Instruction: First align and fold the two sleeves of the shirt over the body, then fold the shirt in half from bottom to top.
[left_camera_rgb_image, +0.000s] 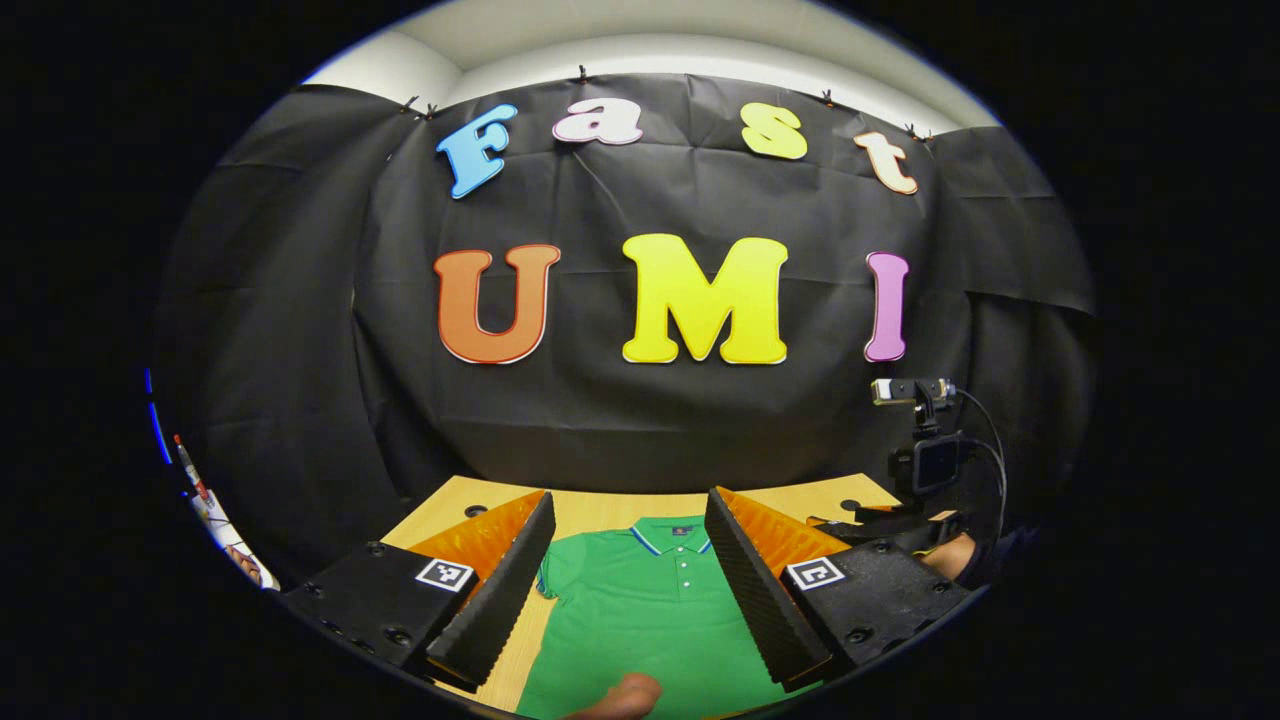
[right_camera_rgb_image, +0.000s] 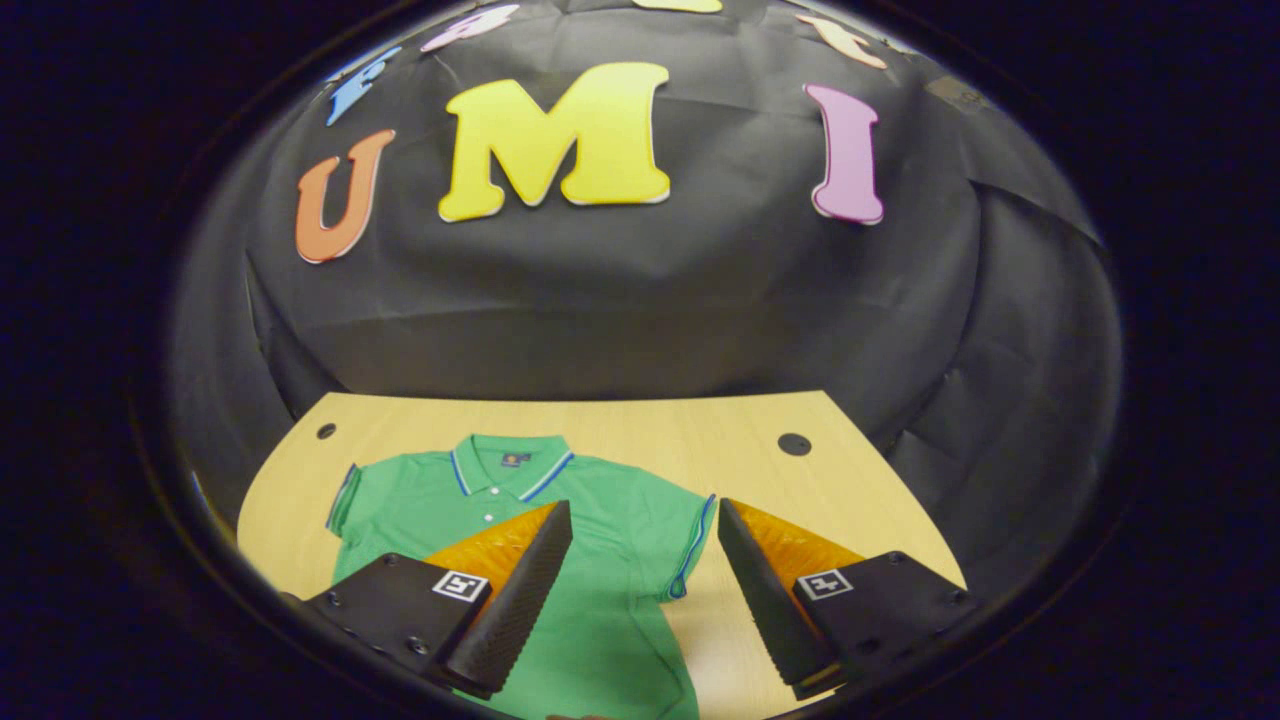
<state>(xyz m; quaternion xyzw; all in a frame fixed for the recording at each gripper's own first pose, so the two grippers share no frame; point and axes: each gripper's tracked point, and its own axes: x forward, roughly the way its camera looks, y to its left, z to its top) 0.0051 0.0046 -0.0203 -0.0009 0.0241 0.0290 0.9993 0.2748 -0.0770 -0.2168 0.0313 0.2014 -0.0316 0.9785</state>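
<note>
- Table (right_camera_rgb_image: 640, 425): 1 wooden top, and it carries the shirt flat, so you have a firm surface to fold against.
- Shirt (right_camera_rgb_image: 600, 560): 1 green polo, lying face up with the collar toward the black wall and both sleeves spread out to the sides, neither folded in yet.
- Sleeves: 2 to fold. In the right gripper view the near sleeve (right_camera_rgb_image: 690, 540) lies between your right gripper's fingers, so it looks like the natural first pick. Pinch it at the cuff edge, lift only a little, and lay it across the chest with its hem parallel to the side seam.
- Grippers: 2. Your left gripper (left_camera_rgb_image: 630, 570) hangs above the chest with its fingers spread wide, holding nothing. Your right gripper (right_camera_rgb_image: 645, 580) is likewise parted and empty.
- Buttons: I judge 2 or 3 on the placket; they are too small to count.
</note>
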